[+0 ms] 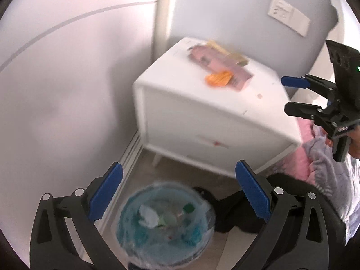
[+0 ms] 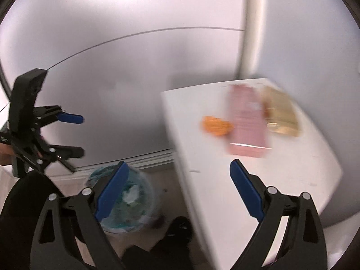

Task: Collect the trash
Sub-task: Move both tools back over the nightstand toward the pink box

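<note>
Both grippers, left (image 1: pixel 178 194) and right (image 2: pixel 177 190), gape wide, empty. At one o'clock, a light, crinkly orange wrapper (image 2: pixel 216 125) on the nightstand (image 2: pixel 247 180); pinch its edge.

One white, short-legged cabinet serving as a desk (image 1: pixel 216 112) carries three loose items: one pink flat packet (image 1: pixel 221 64), one yellowish-gold flat packet (image 1: pixel 227 51) partly tucked beside it, and one small orange crumpled wrapper (image 1: pixel 218 78). One round bin lined with a clear bluish plastic bag (image 1: pixel 165 225) stands on the floor; the scraps inside are too blurred to count, though one white crumpled piece (image 1: pixel 147 216) and one green round cap (image 1: pixel 188 207) stand out. One white wall socket plate (image 1: pixel 289 15) is visible. Two black grippers appear, each with two blue-padded fingers (image 1: pixel 105 193).
</note>
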Available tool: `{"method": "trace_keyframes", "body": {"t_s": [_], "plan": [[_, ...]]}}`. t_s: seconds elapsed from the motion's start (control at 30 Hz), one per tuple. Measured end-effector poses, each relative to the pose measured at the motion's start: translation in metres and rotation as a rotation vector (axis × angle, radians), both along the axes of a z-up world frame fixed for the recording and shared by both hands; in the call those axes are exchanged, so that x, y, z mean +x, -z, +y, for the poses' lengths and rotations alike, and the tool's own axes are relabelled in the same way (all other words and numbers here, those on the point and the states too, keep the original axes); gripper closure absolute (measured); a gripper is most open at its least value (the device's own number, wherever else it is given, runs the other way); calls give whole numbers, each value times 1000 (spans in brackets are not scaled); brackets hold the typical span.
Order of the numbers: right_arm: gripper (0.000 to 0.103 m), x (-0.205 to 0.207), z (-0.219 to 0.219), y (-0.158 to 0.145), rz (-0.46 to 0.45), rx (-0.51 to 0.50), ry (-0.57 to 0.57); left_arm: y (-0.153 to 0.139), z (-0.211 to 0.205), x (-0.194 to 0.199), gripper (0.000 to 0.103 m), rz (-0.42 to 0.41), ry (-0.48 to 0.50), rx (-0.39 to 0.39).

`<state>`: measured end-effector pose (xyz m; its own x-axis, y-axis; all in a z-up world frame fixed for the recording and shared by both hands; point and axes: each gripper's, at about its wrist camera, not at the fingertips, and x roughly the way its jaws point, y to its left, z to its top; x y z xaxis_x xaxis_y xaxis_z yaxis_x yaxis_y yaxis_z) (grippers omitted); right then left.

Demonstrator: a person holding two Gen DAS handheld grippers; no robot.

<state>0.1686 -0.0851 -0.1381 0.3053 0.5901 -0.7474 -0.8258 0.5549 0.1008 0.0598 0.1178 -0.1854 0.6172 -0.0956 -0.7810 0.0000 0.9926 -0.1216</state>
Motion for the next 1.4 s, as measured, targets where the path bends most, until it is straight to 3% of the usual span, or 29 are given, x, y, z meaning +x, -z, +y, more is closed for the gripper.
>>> {"method": "trace_keyframes", "body": {"t_s": [0.3, 0.57, 0.87, 1.1, 1.4], "plan": [[15, 42, -52, -5, -7, -27, 88, -32, -42, 60, 6, -12, 139, 70], [15, 57, -41, 5, 27, -7, 90, -28, -47, 107, 6, 30, 207, 109], [15, 76, -13, 21, 63, 1, 96, -14, -42, 158, 6, 45, 372, 162], [15, 93, 4, 29, 97, -18, 149, -3, -39, 203, 6, 46, 607, 200], [15, 99, 14, 21, 154, -105, 230, -17, -53, 247, 6, 89, 921, 299]]}}
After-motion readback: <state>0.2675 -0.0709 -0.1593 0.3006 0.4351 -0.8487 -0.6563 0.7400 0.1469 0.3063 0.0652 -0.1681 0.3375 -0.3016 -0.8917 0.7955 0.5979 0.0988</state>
